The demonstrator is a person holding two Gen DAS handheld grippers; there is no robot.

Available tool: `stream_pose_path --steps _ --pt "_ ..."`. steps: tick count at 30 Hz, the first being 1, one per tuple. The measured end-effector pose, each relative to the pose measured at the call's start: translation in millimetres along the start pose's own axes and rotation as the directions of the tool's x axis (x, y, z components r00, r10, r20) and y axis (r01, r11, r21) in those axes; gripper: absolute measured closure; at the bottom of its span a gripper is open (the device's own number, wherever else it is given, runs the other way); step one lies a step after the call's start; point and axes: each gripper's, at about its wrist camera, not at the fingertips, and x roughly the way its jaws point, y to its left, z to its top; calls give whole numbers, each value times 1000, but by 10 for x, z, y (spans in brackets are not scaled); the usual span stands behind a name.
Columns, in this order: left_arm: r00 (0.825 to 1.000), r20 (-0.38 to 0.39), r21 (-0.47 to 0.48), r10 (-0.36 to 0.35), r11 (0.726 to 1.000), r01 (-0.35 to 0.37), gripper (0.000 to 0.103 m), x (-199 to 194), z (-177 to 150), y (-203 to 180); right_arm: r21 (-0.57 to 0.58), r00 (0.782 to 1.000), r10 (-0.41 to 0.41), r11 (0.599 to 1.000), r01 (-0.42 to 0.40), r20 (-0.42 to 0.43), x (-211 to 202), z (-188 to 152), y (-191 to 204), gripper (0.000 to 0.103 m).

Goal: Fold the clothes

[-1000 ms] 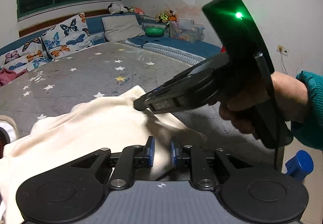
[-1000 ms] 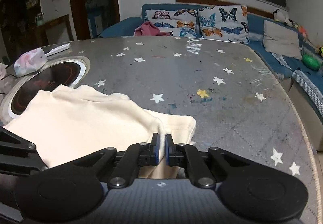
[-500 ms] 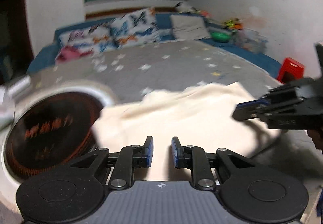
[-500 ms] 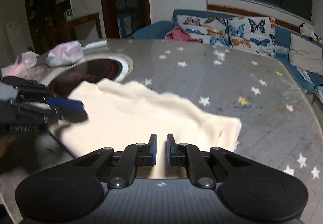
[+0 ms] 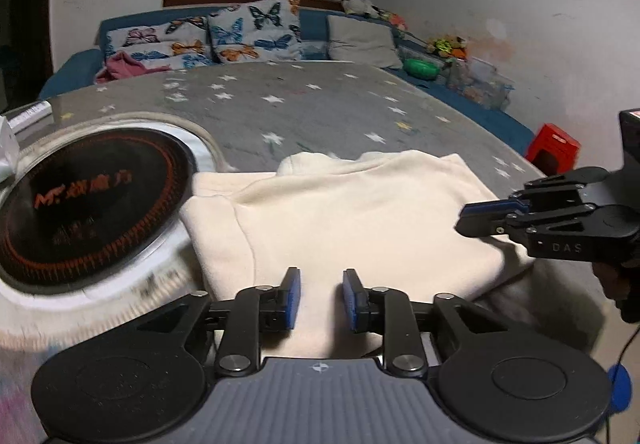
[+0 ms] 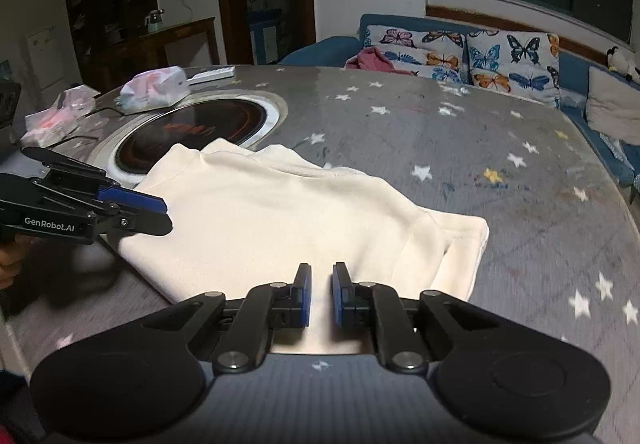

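Note:
A cream garment (image 5: 352,219) lies folded on the grey star-patterned table (image 5: 320,103), its near edge at the table's front; it also shows in the right wrist view (image 6: 280,219). My left gripper (image 5: 320,298) hovers over the garment's near edge, jaws a little apart, holding nothing. My right gripper (image 6: 321,294) hovers over the near edge too, jaws slightly apart and empty. Each gripper shows in the other's view, the right one (image 5: 480,217) at the garment's right side, the left one (image 6: 156,213) at its left side.
A round black induction hob (image 5: 88,199) is set in the table left of the garment. Tissue packs (image 6: 154,87) and a remote lie beyond it. A blue sofa with butterfly cushions (image 5: 248,31) runs behind the table. A red stool (image 5: 552,147) stands at right.
Both grippers have let go of the garment and drawn back from it. The right gripper, shut a second ago, now stands slightly apart. The garment lies flat and still.

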Motion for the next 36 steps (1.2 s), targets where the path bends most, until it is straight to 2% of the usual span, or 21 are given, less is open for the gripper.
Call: stream_pose_path --steps 6,10,17,24,28,32,36 --pt "999 -12 48 -30 998 30 75 -131 -27 -134 -14 999 14 1000 -15 -45 -231 -60 60 92" --pt "1000 11 52 -18 999 18 75 -81 166 -92 -22 1000 -3 1000 2 -9 -268 80 56 92" --pt "1000 -13 21 15 1000 -14 76 313 429 49 17 1000 -24 1000 24 4 95 381 2 92" --pt "998 -17 31 59 998 -58 75 510 474 92 72 999 -42 996 43 -23 390 363 -139 96" --pt "998 17 35 64 997 -65 75 402 483 65 52 999 -53 997 53 -8 241 376 -73 95" --pt "997 37 58 68 996 -70 74 333 478 -17 3 1000 -28 1000 28 7 71 352 93 93" --pt "998 61 73 34 997 -38 74 160 410 -97 -42 1000 0 999 0 14 -85 258 280 93"
